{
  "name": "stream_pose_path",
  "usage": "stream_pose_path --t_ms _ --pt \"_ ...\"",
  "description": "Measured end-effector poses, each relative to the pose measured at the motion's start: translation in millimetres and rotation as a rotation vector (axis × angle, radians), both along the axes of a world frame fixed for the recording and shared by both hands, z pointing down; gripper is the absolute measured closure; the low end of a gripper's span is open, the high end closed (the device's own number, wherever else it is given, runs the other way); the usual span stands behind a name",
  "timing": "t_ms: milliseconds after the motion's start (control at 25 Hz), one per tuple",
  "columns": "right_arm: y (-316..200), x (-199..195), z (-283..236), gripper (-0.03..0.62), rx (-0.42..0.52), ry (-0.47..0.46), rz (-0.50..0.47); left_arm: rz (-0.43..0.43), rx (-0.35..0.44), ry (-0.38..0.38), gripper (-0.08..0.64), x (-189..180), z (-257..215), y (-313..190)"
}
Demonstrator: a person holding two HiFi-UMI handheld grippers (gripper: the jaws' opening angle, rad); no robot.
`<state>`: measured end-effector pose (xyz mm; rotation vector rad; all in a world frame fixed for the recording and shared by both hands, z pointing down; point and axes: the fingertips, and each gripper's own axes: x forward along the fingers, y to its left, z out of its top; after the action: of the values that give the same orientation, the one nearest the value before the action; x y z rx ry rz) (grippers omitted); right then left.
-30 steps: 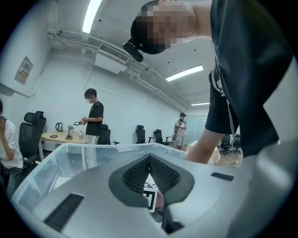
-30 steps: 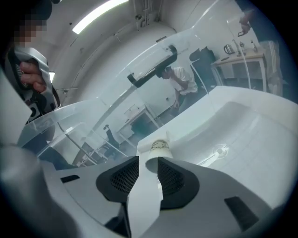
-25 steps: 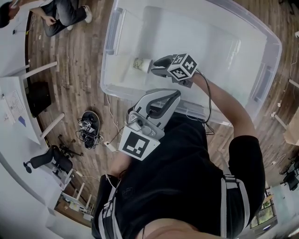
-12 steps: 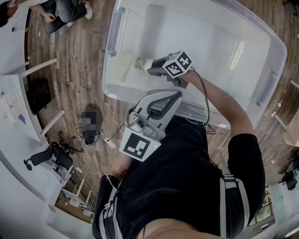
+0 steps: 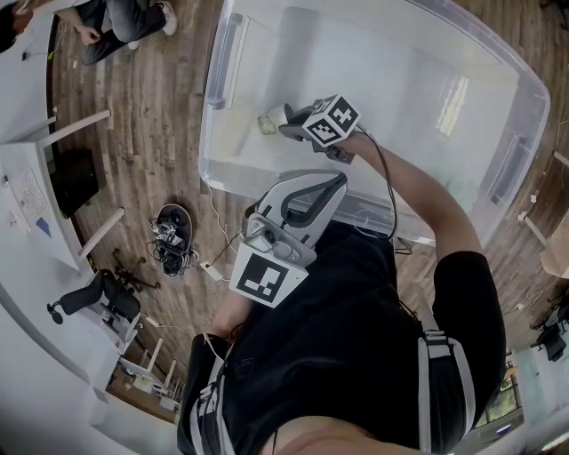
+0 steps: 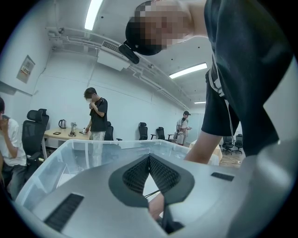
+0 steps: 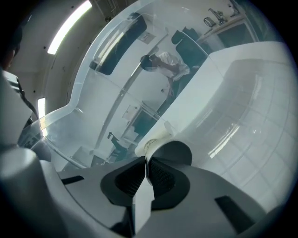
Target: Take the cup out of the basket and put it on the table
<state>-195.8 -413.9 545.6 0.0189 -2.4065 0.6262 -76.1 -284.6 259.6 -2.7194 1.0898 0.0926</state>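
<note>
A pale cup [image 5: 266, 122] lies on its side near the left wall inside the clear plastic basket [image 5: 219, 69]. My right gripper [image 5: 288, 121] reaches down into the basket to the cup's mouth. In the right gripper view its jaws [image 7: 145, 163] are closing, with the cup's [image 7: 155, 140] thin wall between the pads: one finger is in the dark opening, the other outside. My left gripper [image 5: 331, 181] hangs close to the person's body outside the basket's near wall. It is shut, pads [image 6: 139, 173] together with nothing between them.
The basket stands on a wooden floor. A bundle of cables [image 5: 170, 241] lies on the floor at the left, beside a white table [image 5: 25, 206] and an office chair [image 5: 92, 303]. A seated person [image 5: 117, 24] is at the top left. A person's arm [image 6: 205, 139] crosses the left gripper view.
My right gripper has moved a little left onto the cup's mouth and its jaws have come together on the wall. The left gripper has stayed put.
</note>
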Motion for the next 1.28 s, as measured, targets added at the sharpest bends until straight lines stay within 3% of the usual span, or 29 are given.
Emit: stream_pose_path --t_ms 480,1280 --pt "1 -4 -14 0.569 0.067 -0.013 -0.029 0.001 0.007 -0.003 0.541 -6 -1 1" --pt "4 62 -117 0.572 0.324 -0.085 0.122 -0.037 0.015 -0.010 0.541 -6 0 8"
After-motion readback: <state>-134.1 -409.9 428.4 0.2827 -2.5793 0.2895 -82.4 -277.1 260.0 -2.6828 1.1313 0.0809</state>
